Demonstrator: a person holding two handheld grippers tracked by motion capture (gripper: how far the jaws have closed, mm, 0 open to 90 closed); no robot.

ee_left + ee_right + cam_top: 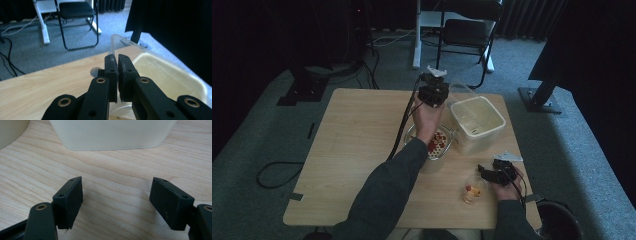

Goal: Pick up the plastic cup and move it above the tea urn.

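Note:
My left gripper (437, 90) is held over the far middle of the wooden table (357, 145), its jaws shut on the edge of a clear plastic lid (460, 91). In the left gripper view the lid (119, 40) rises from between the pinched jaws of that gripper (117, 59), beside the cream container (162, 75). The open-topped cream container (476, 120) stands right of the left hand. Near the table's front right my right gripper (483, 173) is open, next to a small glass cup (473, 191). The right gripper (116, 195) hovers low over bare wood with nothing between its jaws, facing the container's wall (112, 135).
A bowl (453, 135) of small red pieces (438, 141) sits under the left forearm, close to the container. A black chair (467, 30) and a white desk leg (416, 40) stand beyond the table. Cables lie on the carpet at left. A dark bin (559, 225) is at the front right corner.

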